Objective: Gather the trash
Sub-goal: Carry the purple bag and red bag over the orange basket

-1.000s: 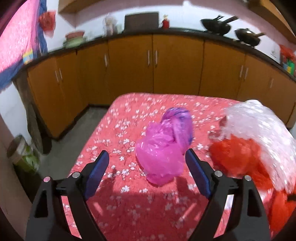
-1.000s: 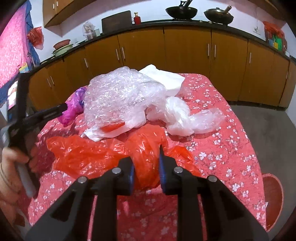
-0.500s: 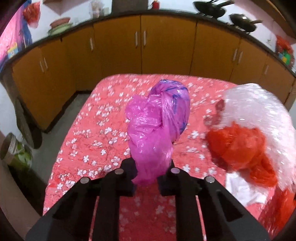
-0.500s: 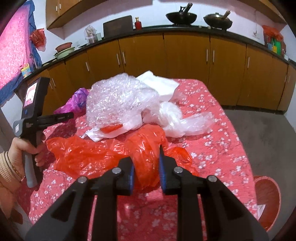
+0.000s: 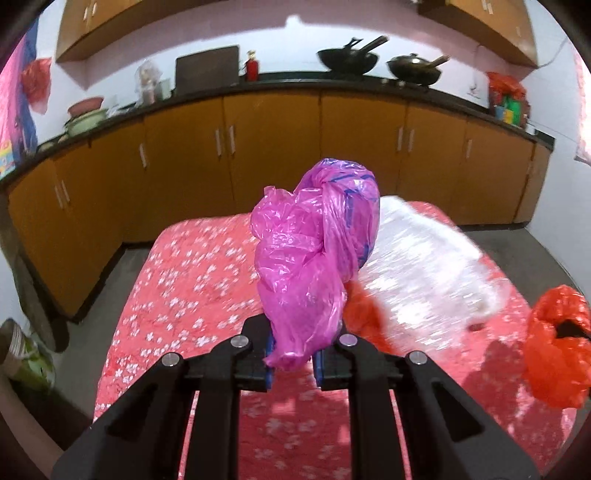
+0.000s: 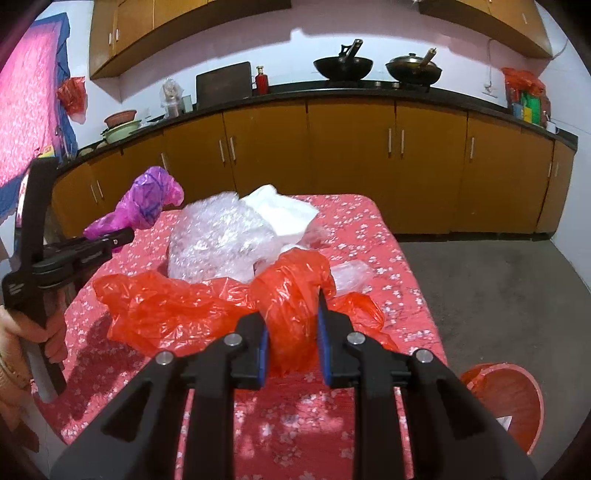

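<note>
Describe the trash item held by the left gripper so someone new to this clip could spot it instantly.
Start at the table with the red floral cloth in front of the brown cabinets. Above its near left part, the left gripper pinches a crumpled pink plastic bag. It is the only pink piece; nearby lie an orange bag and clear bubble wrap.

- A long run of orange-brown base cabinets with slim metal handles curved along the far wall under a black countertop.
- Matching wall cupboards hung above, against a pale lilac-white wall.
- Two dark woks sat on the counter, with a small red canister and a dark board to their left.
- Stacked bowls stood at the counter's left end.
- A pink cloth with blue edging hung on the left wall.
- The floor was grey and matt.
- A table under a red, white-flowered cloth filled the middle.
</note>
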Demonstrator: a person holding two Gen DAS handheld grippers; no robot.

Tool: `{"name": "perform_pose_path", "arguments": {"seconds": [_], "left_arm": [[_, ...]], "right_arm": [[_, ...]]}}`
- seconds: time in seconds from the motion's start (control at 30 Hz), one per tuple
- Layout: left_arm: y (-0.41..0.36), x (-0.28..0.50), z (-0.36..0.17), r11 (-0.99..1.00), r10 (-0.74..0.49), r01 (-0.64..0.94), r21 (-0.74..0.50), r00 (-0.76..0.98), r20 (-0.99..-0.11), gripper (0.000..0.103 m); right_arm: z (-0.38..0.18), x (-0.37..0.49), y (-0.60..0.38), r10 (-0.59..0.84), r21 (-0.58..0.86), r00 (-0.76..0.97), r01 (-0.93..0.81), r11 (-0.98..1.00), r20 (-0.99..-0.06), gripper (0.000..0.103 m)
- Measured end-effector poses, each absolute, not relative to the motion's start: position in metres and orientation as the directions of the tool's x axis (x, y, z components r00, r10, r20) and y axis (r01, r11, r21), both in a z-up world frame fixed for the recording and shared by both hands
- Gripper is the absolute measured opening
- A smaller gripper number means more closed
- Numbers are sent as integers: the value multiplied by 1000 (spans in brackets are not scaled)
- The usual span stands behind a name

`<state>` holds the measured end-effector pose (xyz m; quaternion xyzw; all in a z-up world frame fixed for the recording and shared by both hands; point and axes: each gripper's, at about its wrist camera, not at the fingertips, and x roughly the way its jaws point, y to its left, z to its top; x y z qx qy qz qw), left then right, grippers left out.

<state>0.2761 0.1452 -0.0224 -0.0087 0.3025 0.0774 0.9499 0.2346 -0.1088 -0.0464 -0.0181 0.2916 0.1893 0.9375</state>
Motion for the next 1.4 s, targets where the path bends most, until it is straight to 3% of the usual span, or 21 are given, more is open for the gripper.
{"name": "perform_pose_path", "arguments": {"seconds": [0.67, 1.4], "left_arm": [[67, 261, 15, 999, 35, -10, 51, 858, -512, 15], [-36, 260, 1, 979, -126, 191, 65, 830, -543, 15]], "right_arm": [[-23, 215, -167, 274, 90, 831, -264, 960, -484, 22], [-38, 211, -271, 19, 30, 889, -7, 1000, -457, 22]]}}
